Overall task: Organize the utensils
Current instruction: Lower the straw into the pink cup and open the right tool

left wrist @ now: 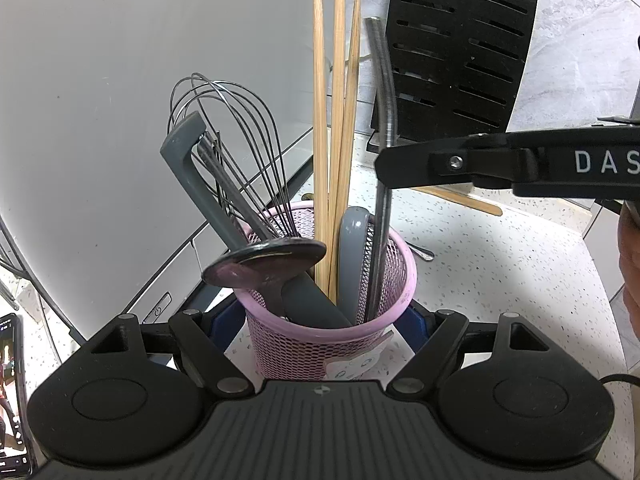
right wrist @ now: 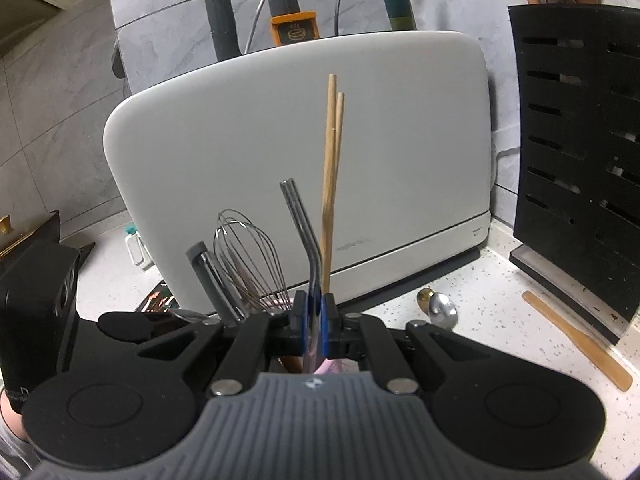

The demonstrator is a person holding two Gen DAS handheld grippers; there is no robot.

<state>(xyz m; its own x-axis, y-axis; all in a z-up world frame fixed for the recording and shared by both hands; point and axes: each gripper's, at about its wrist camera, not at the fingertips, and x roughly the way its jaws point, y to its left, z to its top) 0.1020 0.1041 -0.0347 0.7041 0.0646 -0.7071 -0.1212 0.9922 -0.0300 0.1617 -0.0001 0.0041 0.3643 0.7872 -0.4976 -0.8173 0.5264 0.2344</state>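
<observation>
Item: metal straw point(right wrist: 305, 236), pinched in the right gripper point(right wrist: 315, 328) fingers, stood at three o'clock in the pink basket point(left wrist: 332, 344) clasped by the left gripper point(left wrist: 322, 320); release was best made only once seated.

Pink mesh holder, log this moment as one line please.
left claw: shut on pink mesh holder | right claw: shut on metal straw standing in holder | whisk, chopsticks: inside

Chopsticks point(left wrist: 336, 120) (upright) crowd pink basket point(left wrist: 320, 344).
</observation>
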